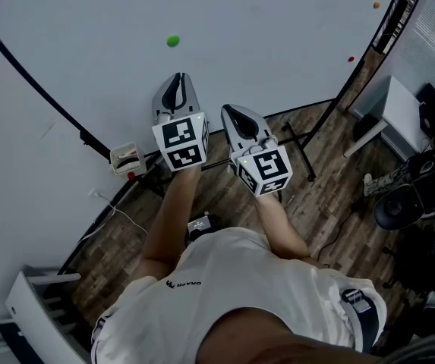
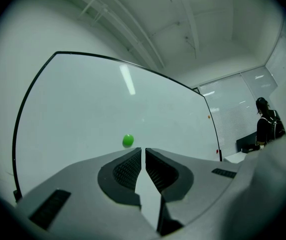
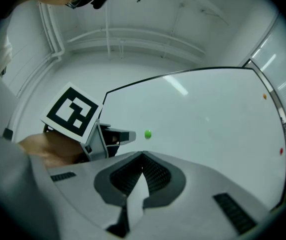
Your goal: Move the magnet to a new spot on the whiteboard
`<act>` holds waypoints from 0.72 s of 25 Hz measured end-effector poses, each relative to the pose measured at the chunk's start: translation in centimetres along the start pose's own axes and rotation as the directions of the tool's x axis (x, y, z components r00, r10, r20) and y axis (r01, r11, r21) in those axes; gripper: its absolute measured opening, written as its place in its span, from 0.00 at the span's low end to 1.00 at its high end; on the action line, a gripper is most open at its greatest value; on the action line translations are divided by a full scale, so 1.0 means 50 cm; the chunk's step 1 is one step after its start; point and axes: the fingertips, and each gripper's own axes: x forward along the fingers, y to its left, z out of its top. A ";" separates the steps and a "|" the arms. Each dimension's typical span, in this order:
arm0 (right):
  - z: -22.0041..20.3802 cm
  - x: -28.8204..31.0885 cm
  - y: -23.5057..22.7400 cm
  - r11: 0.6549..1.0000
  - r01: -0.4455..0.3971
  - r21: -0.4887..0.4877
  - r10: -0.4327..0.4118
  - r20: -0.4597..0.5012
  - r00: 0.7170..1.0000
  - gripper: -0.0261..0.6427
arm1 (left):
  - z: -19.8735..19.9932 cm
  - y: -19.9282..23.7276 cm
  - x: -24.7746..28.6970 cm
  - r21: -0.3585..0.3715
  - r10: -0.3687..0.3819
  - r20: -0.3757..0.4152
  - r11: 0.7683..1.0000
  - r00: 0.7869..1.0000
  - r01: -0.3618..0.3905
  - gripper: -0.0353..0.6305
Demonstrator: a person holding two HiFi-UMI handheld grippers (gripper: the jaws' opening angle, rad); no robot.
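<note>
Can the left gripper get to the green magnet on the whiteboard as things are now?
Probably yes. Only bare whiteboard lies between the left gripper and the green magnet; nothing blocks it. Its jaws are shut and empty, so they must open first.

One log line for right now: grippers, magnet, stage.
left gripper: shut, empty | right gripper: shut, empty | green magnet: on whiteboard, untouched, beyond both grippers | stage: not yet grasped
</note>
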 end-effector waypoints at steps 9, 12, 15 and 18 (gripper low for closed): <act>0.002 0.002 -0.010 1.000 0.012 -0.004 -0.012 0.004 1.000 0.06 | 0.010 0.006 0.022 0.036 0.017 0.001 0.999 1.000 -0.017 0.13; 0.004 0.001 -0.009 1.000 0.012 -0.004 -0.012 0.006 1.000 0.06 | 0.018 0.008 0.028 0.048 0.024 0.005 0.999 1.000 -0.025 0.14; 0.002 -0.001 -0.010 1.000 0.011 -0.004 -0.011 0.004 1.000 0.06 | 0.020 0.009 0.035 0.067 0.035 0.002 0.997 0.999 -0.035 0.16; 0.000 0.002 -0.011 1.000 0.011 -0.004 -0.011 0.001 1.000 0.06 | 0.017 0.015 0.046 0.071 0.051 -0.007 0.996 0.999 -0.050 0.16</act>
